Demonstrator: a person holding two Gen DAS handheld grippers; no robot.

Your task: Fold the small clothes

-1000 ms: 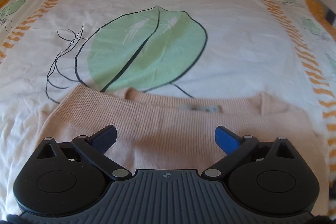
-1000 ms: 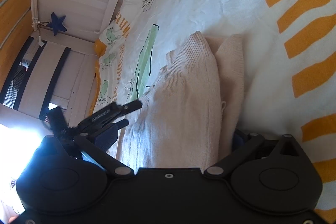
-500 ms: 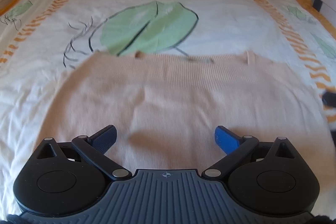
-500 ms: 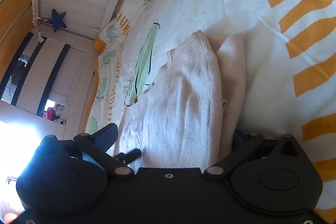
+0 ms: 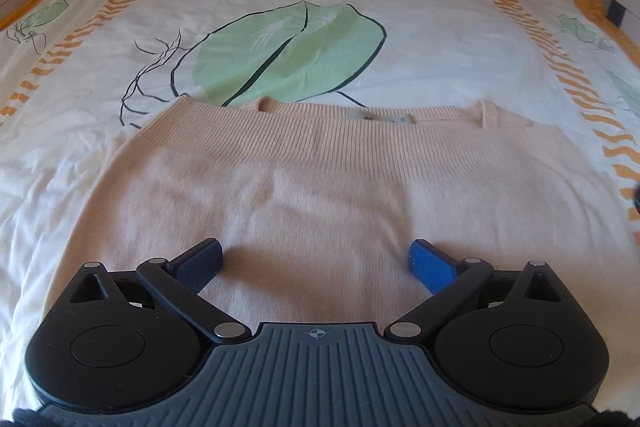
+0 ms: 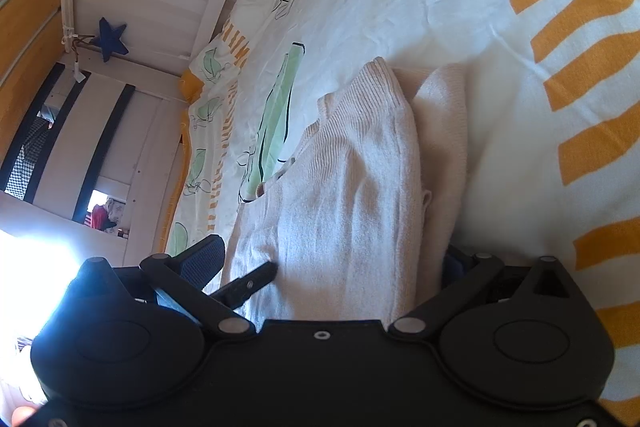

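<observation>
The left gripper (image 5: 316, 259) hovers with jaws spread above the folded sweater (image 5: 320, 187) on the bedsheet (image 5: 440, 39); the right gripper (image 6: 332, 259), jaws apart, straddles its edge.

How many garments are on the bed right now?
1: a peach ribbed knit sweater, folded on the white leaf-print duvet, directly ahead of the left gripper. The right gripper sits at its side edge. Anything outside both views is unseen.

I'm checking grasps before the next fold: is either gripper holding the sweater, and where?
Neither. The left gripper is open above the sweater; the right gripper is open, straddling its folded side edge without clamping.
</observation>
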